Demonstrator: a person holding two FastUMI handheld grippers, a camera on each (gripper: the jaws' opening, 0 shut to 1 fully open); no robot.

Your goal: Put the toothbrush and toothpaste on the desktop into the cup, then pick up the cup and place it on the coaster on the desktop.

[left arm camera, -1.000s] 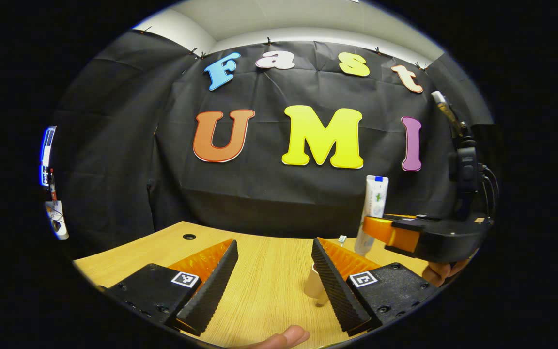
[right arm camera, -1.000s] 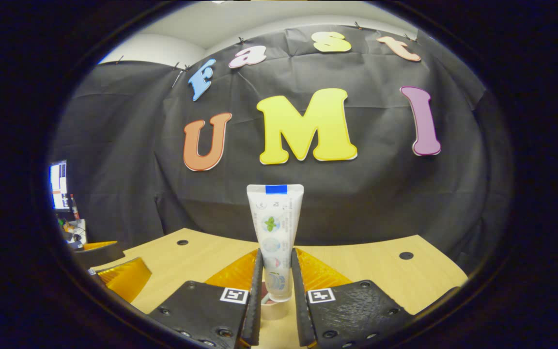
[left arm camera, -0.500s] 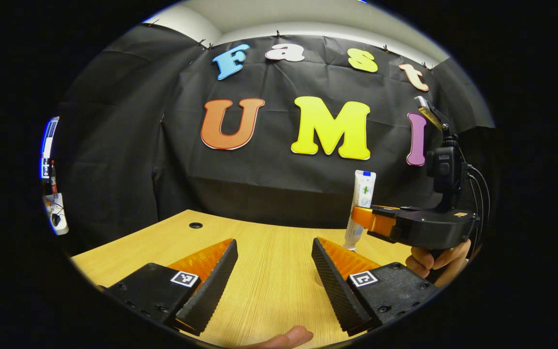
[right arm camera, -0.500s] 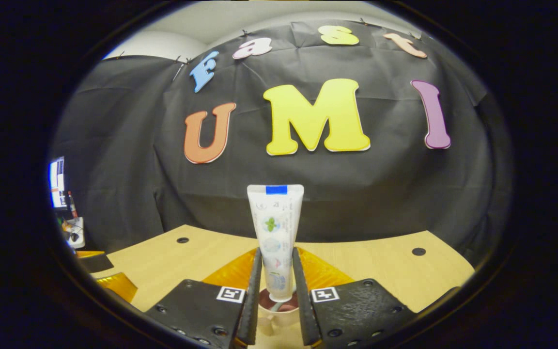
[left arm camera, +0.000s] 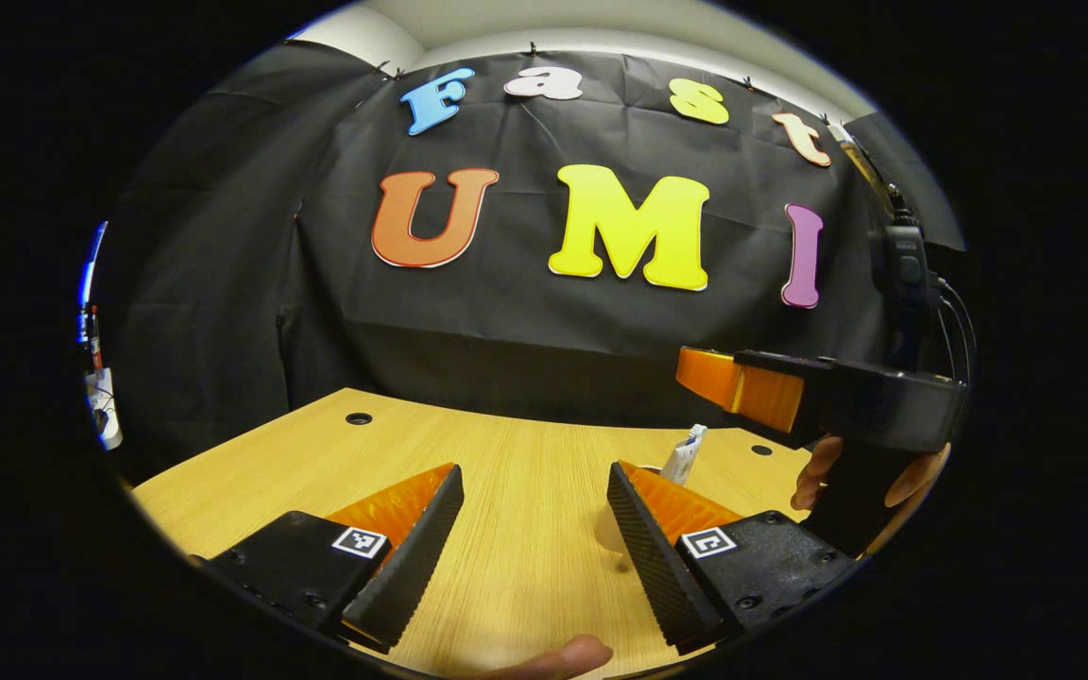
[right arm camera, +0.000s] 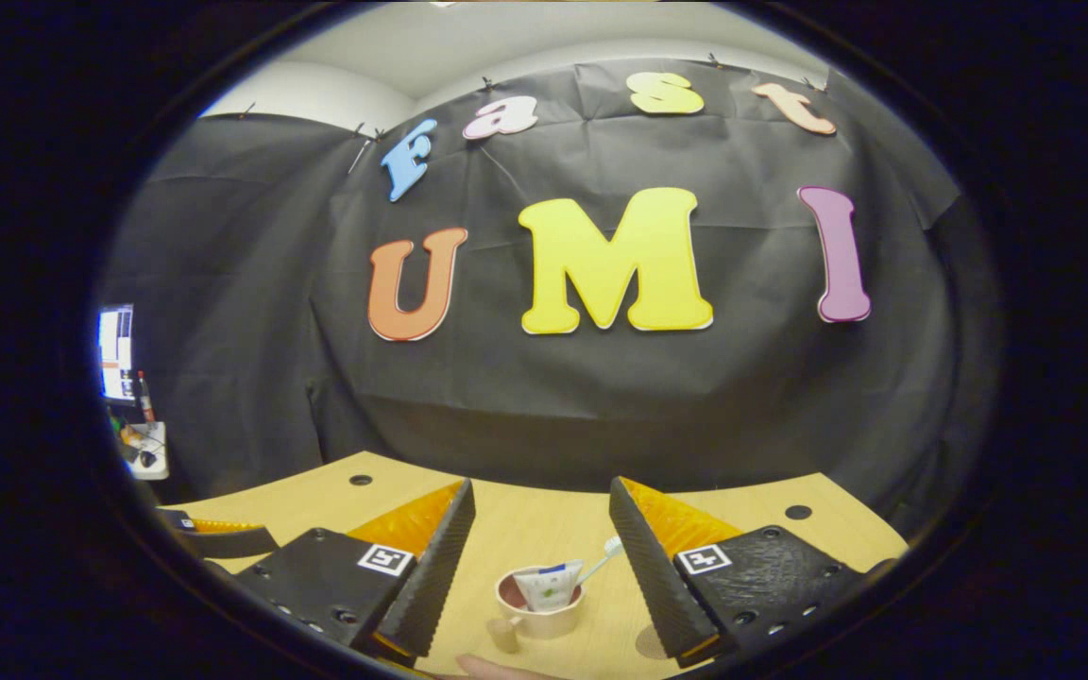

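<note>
White toothpaste tube (right arm camera: pixel 549 586) stands in the cup (right arm camera: pixel 536 609), its long axis upright and leaning slightly, beside the toothbrush (right arm camera: pixel 599 559) slanting up-right. Right gripper (right arm camera: pixel 541 557) above, fingers apart; left gripper (left arm camera: pixel 535 538) likewise spread.

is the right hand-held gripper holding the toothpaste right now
No, the right hand-held gripper is open above the cup, and the toothpaste sits inside the cup.

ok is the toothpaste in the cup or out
In. In the right gripper view the toothpaste sits inside the cup beside the toothbrush, and the right gripper fingers stand apart above it.
</note>
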